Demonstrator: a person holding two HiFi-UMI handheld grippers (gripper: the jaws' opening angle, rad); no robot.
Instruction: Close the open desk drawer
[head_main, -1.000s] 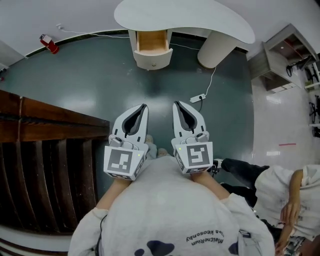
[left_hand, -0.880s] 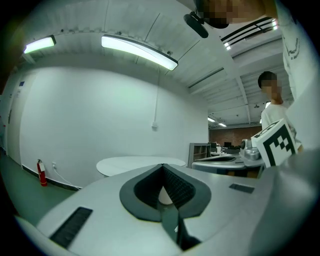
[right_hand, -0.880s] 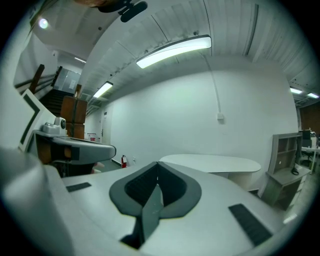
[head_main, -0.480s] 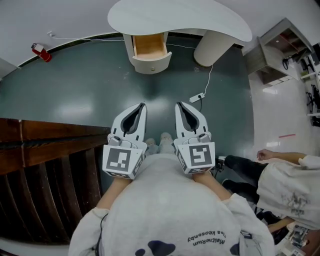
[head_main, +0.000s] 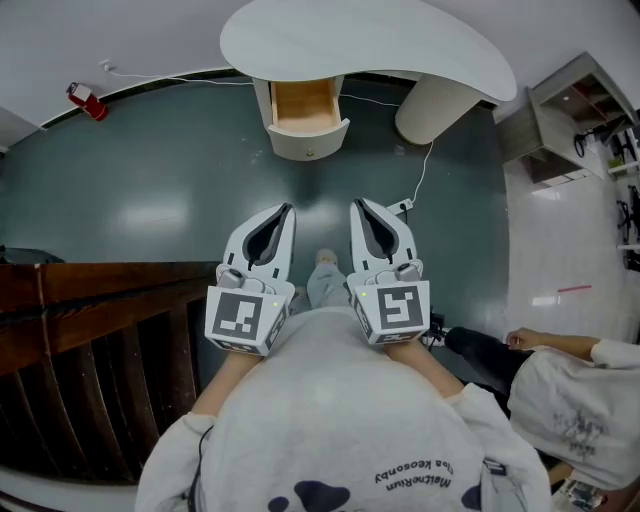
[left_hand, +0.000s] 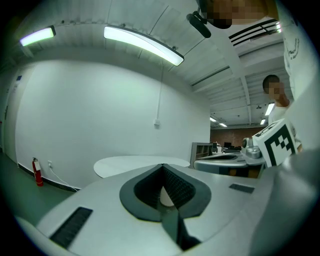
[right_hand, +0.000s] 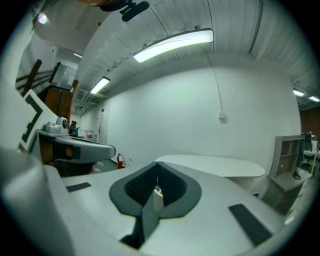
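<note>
Dark green floor (head_main: 180, 190) fills most of the head view. A dark wooden slatted structure (head_main: 95, 340) takes up the 8–9 o'clock side. The wearer's grey sweatshirt (head_main: 340, 430) fills 6 o'clock.

The white curved-top desk (head_main: 380, 45) sits at 12 o'clock, with a round pedestal leg (head_main: 432, 105) under its right end. A grey shelf unit (head_main: 565, 115) stands at 2 o'clock. A second person (head_main: 575, 390) in a white top sits low at 4 o'clock.

The desk drawer (head_main: 305, 105) is at 12 o'clock, under the left part of the desktop – pulled out, with its light wood inside showing. Its long axis runs 12 to 6. Its rounded white front faces 6 o'clock, toward the wearer. A small knob (head_main: 309, 153) is on that front. The drawer is well apart from both grippers, with bare floor between.

The left gripper (head_main: 289, 210) is just left of centre and points to 12 o'clock. Its jaws are together at the tip with nothing between them. The right gripper (head_main: 353, 204) is just right of centre and parallel to the left one. It also points to 12 o'clock, and its jaws are pressed together with nothing in them. Each one's marker cube sits at its 6 o'clock end, against the sweatshirt.

A white power strip (head_main: 405, 207) lies on the floor just past the right gripper at 1 o'clock. Its cable (head_main: 425, 165) runs up toward the pedestal. A red fire extinguisher (head_main: 84, 97) lies by the wall at 10 o'clock.
</note>
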